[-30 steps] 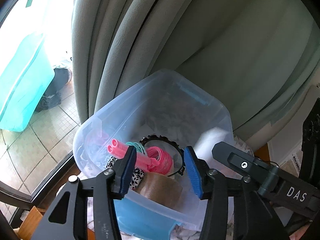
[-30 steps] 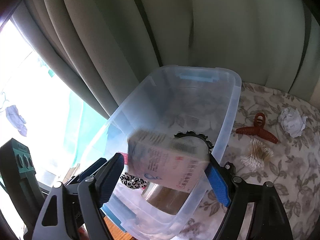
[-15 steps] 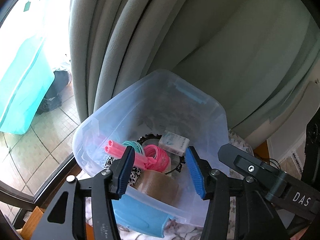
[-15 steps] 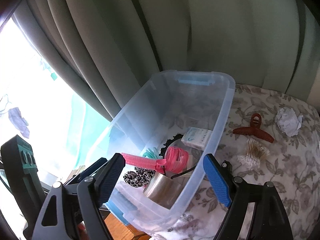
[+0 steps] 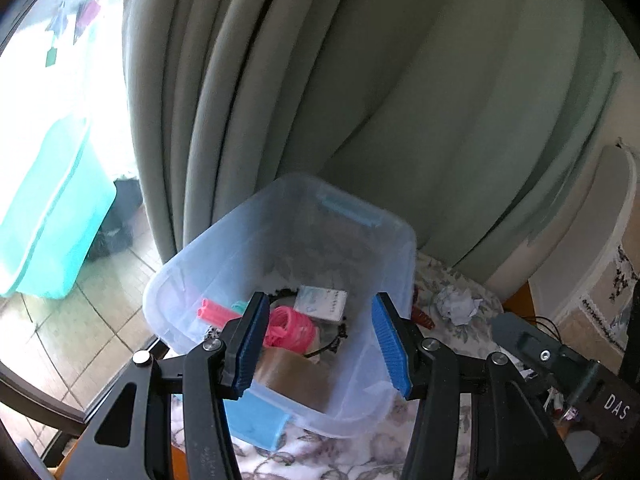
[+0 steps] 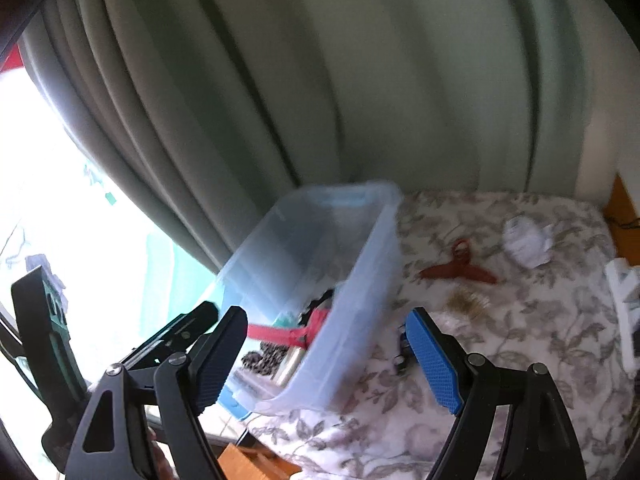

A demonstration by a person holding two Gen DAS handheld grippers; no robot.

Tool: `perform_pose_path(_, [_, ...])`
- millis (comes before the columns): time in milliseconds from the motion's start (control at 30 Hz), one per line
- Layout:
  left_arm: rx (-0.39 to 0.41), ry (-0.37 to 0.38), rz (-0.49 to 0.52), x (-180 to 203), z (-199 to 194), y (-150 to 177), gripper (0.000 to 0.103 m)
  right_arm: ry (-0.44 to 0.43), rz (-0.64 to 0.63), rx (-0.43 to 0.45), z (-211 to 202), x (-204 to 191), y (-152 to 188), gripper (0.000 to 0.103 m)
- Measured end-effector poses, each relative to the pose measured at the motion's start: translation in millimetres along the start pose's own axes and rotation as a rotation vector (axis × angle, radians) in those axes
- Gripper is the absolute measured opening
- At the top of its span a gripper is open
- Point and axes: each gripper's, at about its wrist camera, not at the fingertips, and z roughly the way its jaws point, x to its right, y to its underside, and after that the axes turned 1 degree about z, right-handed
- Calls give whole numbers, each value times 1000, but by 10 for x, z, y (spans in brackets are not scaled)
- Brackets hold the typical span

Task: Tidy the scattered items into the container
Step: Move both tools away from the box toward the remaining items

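Observation:
A clear plastic bin (image 5: 224, 240) with blue handles stands on a floral cloth; it also shows in the right wrist view (image 6: 360, 280). Inside lie a white box (image 5: 322, 303), pink curlers (image 5: 288, 326), a tape roll (image 5: 296, 376) and a leopard scrunchie (image 6: 266, 358). On the cloth right of the bin lie a red hair claw (image 6: 460, 266), cotton swabs (image 6: 468, 302) and a crumpled paper ball (image 6: 526, 242). My left gripper (image 5: 320, 346) is open and empty just above the bin's near end. My right gripper (image 6: 324, 354) is open and empty, above the bin's near right corner.
Grey-green curtains (image 5: 360, 100) hang close behind the bin. A window with a teal tub (image 5: 44, 216) outside is at the left. A white object (image 6: 626, 304) lies at the cloth's right edge. A small dark item (image 6: 402, 346) lies by the bin.
My right gripper let the white box fall into the bin, opened, then drew back and turned right. My left gripper rose slightly and stayed open.

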Motion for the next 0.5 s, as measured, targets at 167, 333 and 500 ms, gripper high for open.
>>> perform_pose_path(167, [16,-9,68,339,-121,39,54,-3,67,49,-271,320,49,85])
perform_pose_path(333, [-7,-5,135,680,-116,141,54,13,123,90,-681,694,76,85])
perform_pose_path(500, [-44,-14,218,1026,37,296,54,17,236,97,-893,1143,150,84])
